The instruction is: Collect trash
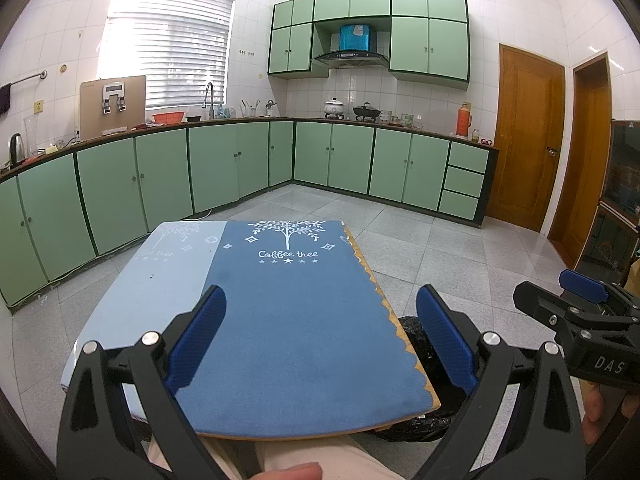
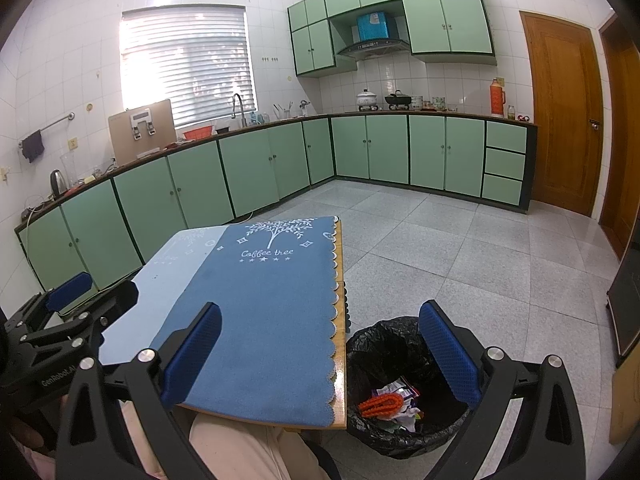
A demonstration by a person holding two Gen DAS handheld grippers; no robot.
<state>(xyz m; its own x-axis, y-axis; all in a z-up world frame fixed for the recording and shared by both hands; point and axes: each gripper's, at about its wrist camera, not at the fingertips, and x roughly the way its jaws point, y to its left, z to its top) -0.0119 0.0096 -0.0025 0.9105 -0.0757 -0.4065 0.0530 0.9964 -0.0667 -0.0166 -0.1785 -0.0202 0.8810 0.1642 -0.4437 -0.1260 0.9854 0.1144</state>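
Looking along our left gripper (image 1: pixel 320 336), fingers wide apart and empty, we see only bare blue cloth (image 1: pixel 296 320). Our right gripper (image 2: pixel 320 354), equally spread and empty, shows trash (image 2: pixel 394 402) already inside the bin (image 2: pixel 384 344) beside the table; we'd scan before retreating.

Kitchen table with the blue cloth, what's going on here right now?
A seated person holds a two-finger gripper in each hand over a small table covered by a blue cloth. The left gripper and right gripper both have their jaws open and hold nothing. Beside the table on the floor, a bin with a black liner already holds wrappers and an orange item. No trash shows on the cloth.
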